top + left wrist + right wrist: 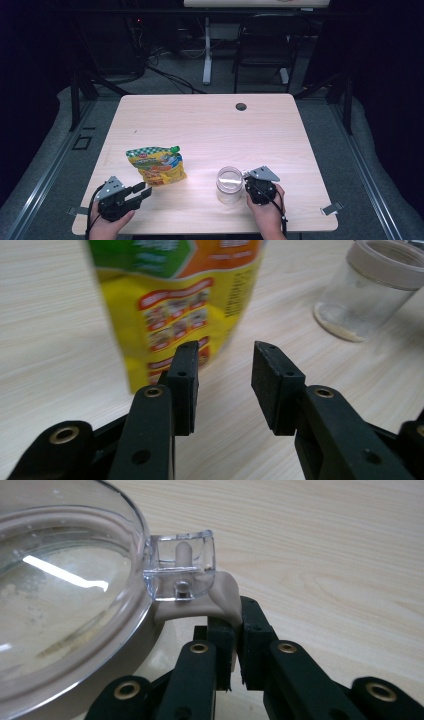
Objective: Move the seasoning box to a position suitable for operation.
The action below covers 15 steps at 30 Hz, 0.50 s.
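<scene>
right gripper (232,645) pinches the jar (229,185) lid's beige tab (222,597); pulling could tip the jar. left gripper (225,385) gapes before the pouch (175,305).

The high view looks forward and down from above the near edge of the worktop (210,125), well back. The left gripper view sits low, close behind the yellow pouch (175,305), with the jar (372,287) beyond, right of it. The right gripper view presses against that jar (65,590), shared by all three.
</scene>
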Motion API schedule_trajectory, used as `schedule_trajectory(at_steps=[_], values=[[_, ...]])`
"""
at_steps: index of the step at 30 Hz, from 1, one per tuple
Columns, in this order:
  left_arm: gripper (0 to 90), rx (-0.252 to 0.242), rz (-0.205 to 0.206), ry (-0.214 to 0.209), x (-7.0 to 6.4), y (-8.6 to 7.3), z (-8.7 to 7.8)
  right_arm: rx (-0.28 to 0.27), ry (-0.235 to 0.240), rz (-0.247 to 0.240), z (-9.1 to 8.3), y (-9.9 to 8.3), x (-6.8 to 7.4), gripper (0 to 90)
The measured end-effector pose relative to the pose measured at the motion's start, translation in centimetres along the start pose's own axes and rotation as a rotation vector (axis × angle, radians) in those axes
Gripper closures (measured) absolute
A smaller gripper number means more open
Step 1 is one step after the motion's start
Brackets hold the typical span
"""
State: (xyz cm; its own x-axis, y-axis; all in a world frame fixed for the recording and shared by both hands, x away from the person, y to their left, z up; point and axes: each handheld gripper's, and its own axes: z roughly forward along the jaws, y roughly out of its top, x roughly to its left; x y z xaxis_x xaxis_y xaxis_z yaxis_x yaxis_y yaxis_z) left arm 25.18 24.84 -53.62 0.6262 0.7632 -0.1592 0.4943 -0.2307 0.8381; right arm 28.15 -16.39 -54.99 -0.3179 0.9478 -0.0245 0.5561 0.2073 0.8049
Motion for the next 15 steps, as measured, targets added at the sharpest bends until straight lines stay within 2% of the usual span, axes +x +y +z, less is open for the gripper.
schedule_trajectory(at_steps=[4,6,7,8,9,12,13,15], values=[[63.6,0.015,0.043,-0.053,-1.4,0.6,1.2,0.009,0.032,0.013,-0.6,-0.4,-0.2,81.3],[63.6,0.018,0.072,-0.072,-2.2,0.9,1.7,0.011,0.048,0.005,-1.1,-0.7,-0.3,79.7],[63.7,0.025,0.085,-0.076,-2.6,1.1,2.0,0.016,0.071,-0.004,-1.5,-1.0,-0.5,76.7],[63.7,0.026,0.096,-0.088,-3.0,1.2,2.2,0.016,0.071,-0.004,-1.5,-1.0,-0.5,76.7],[63.9,0.026,0.107,-0.097,-3.3,1.4,2.4,0.02,0.093,-0.016,-2.2,-1.3,-0.6,74.6],[64.3,0.044,0.139,-0.115,-4.2,1.7,3.2,0.022,0.113,-0.025,-3.1,-1.4,-0.8,73.1],[65.0,0.049,0.144,-0.122,-4.4,1.7,3.5,0.016,0.114,-0.035,-4.2,-1.4,-1.0,71.7],[65.2,0.066,0.152,-0.134,-4.6,1.8,4.0,0.001,0.113,-0.034,-4.7,-1.4,-1.1,70.7]])
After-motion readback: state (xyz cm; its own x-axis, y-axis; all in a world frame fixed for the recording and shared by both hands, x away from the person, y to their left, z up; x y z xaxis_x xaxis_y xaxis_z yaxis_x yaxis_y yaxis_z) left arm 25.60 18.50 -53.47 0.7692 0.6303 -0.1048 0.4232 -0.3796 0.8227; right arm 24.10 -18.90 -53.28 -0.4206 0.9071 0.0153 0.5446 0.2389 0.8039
